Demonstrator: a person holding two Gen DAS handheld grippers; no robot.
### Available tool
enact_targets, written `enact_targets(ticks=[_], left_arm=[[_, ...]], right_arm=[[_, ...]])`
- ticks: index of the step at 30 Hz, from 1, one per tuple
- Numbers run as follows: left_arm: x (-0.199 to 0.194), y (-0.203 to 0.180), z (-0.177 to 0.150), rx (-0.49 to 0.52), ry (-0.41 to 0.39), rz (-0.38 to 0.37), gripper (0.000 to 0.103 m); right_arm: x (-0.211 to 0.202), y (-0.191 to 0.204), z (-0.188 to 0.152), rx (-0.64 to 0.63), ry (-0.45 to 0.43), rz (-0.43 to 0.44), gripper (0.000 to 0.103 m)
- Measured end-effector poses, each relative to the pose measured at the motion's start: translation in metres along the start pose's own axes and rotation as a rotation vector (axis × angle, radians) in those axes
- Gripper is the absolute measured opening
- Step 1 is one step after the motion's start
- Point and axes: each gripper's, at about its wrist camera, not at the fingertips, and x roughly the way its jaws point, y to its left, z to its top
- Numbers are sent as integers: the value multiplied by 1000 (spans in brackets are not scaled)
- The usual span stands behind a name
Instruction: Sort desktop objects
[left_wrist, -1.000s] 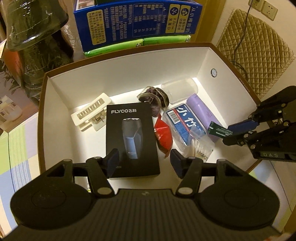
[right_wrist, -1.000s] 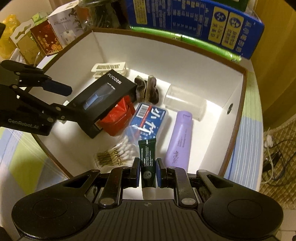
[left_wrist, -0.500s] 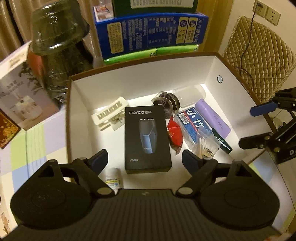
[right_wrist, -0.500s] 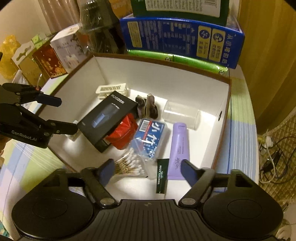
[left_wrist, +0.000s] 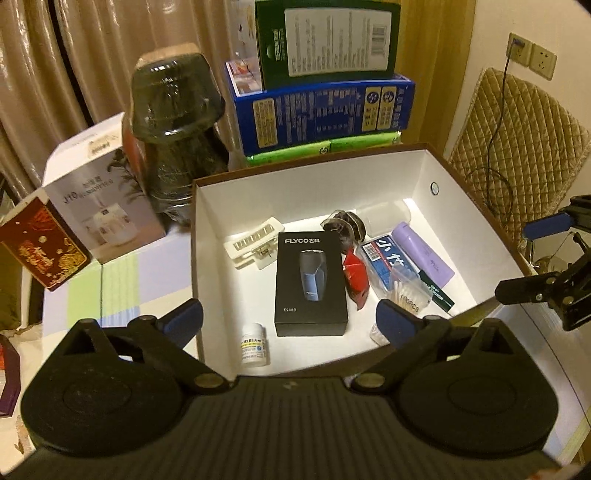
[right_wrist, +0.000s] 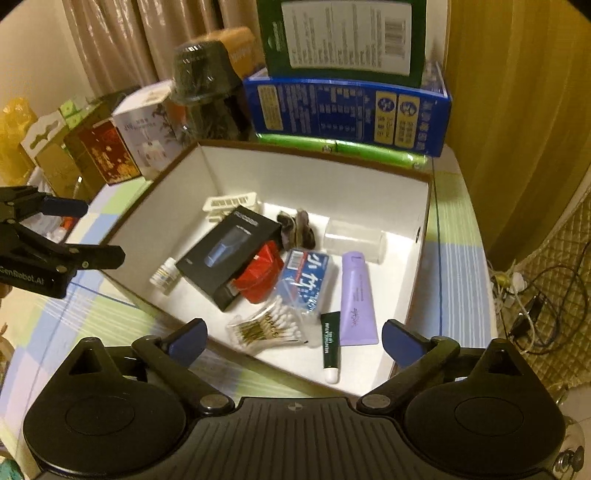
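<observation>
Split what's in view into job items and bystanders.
Job: box; in it, shaver box, pill bottle, hair clip, red packet, swabs, lip balm, purple tube.
Bystanders: blue carton, green carton, dark jar, wall socket.

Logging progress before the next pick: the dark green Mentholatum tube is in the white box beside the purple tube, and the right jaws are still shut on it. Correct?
Not quite. The right gripper has its jaws wide open and holds nothing. The right wrist view shows the dark green Mentholatum tube lying free on the floor of the white box, beside the purple tube.
</observation>
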Motion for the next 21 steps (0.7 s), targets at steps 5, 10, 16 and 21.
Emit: enact_targets(ticks=[5,10,16,21], left_arm=[[-24,-5,-8,-9,-32,21,99],[-51,-13,-22,-13,-63,41,100],[-86,-26,-46,-23,-109,57,102],[-112,-37,-65,-36,-136,77,102]], right_arm=[[-21,13,-9,-30,-35,2,101],[-43,24,-25,-35,-73,8,101],[-69,37,-50,-24,-117,-10,101],[-89,45,-70,-6,-152,-26,101]])
